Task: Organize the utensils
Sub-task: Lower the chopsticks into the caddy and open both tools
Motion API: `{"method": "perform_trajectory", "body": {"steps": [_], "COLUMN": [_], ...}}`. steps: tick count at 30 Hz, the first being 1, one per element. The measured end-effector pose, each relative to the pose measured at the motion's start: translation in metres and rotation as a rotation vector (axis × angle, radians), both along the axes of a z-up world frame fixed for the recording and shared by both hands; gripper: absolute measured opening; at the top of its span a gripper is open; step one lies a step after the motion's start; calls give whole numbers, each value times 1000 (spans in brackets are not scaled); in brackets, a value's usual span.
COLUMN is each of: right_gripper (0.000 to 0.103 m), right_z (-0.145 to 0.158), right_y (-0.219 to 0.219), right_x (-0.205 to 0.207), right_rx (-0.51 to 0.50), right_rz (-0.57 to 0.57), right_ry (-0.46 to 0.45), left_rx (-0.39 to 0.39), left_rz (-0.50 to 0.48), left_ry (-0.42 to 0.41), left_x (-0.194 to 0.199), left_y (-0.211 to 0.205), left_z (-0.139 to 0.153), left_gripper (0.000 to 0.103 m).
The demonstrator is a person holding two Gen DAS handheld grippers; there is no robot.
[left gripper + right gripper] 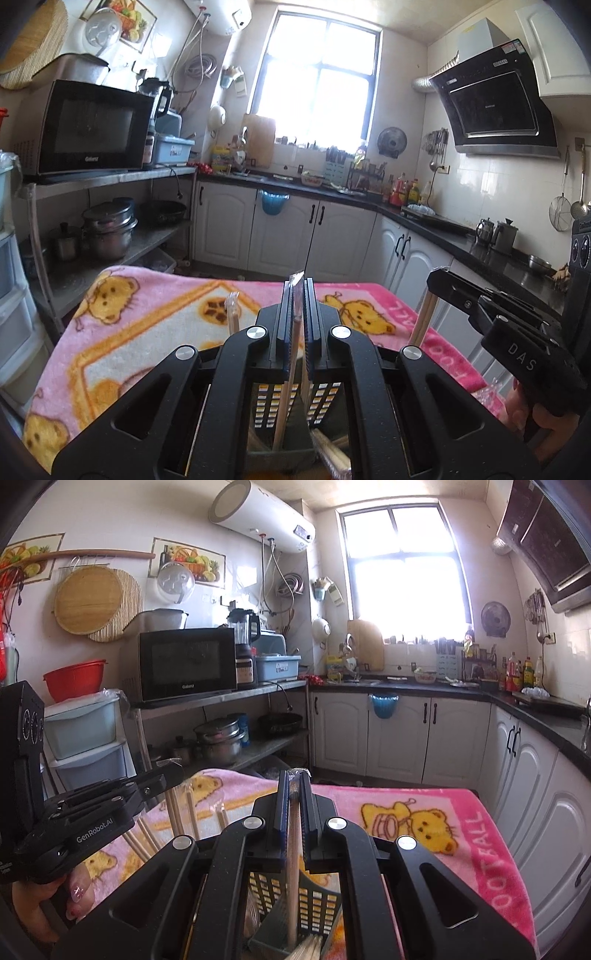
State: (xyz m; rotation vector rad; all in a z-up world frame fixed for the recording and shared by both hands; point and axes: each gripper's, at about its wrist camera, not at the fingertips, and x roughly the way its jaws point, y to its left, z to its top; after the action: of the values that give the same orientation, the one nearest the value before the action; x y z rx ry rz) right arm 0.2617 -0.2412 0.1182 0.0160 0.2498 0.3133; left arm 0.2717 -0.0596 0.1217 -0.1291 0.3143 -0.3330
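Chopsticks (291,369), each pair sealed in a clear wrapper, are what both hands carry: the left gripper (297,295) has its jaws closed tight on 1 wrapped pair, and the right gripper (294,786) is clamped the same way on another (293,849). Both pairs hang nearly upright, their lower ends already inside the dark slotted utensil basket (317,901) that stands on the desk over the pink bear blanket (443,819). More wrapped pairs lean in the basket already. To finish well, I judge each pair should go lower until its tip meets the basket floor, kept upright and clear of the slotted wall. Let go 1 side at a time, so the wrappers do not snag or tip the light basket.
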Motion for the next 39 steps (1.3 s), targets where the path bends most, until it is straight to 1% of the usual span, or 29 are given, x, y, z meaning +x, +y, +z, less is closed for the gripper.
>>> {"method": "perform_trajectory", "body": {"steps": [6, 8, 9, 12, 14, 17, 19, 22, 26, 28, 30, 37, 39], "right_gripper": [8, 14, 16, 18, 20, 24, 26, 30, 36, 39, 43, 52, 57], "right_z": [-4, -5, -6, -6, -7, -6, -6, -4, -3, -3, -3, -9, -12], "right_y": [-2, -4, -5, -9, -11, -14, -14, -15, -14, -14, -14, -14, -14], "right_x": [-1, -3, -5, -10, -14, -19, -25, -32, -44, -50, -56, -78, -84], "right_rx": [-6, -1, -1, -2, 4, 4, -6, -8, -13, -14, -15, -9, -7], "right_rz": [-9, -13, -15, -19, -15, -11, -13, -10, -6, -6, -3, 2, 4], "right_ry": [53, 59, 60, 70, 82, 97, 103, 113, 119, 122, 127, 133, 136], "left_rx": [7, 10, 10, 5, -2, -19, -29, -39, -41, -38, -37, -43, -42], "left_rz": [-4, -7, -8, -12, -17, -28, -35, -41, -53, -57, -57, -53, -54], "left_ry": [33, 43, 49, 68, 81, 99, 117, 127, 131, 132, 137, 161, 171], "left_x": [-5, -8, -10, -13, -15, -21, -25, -32, -44, -51, -56, -75, -79], "left_y": [4, 5, 6, 11, 14, 20, 24, 28, 31, 31, 31, 35, 37], "left_z": [0, 1, 1, 2, 2, 2, 2, 4, 8, 9, 9, -2, -7], "left_gripper": [2, 2, 4, 12, 15, 23, 33, 40, 47, 53, 57, 69, 72]}}
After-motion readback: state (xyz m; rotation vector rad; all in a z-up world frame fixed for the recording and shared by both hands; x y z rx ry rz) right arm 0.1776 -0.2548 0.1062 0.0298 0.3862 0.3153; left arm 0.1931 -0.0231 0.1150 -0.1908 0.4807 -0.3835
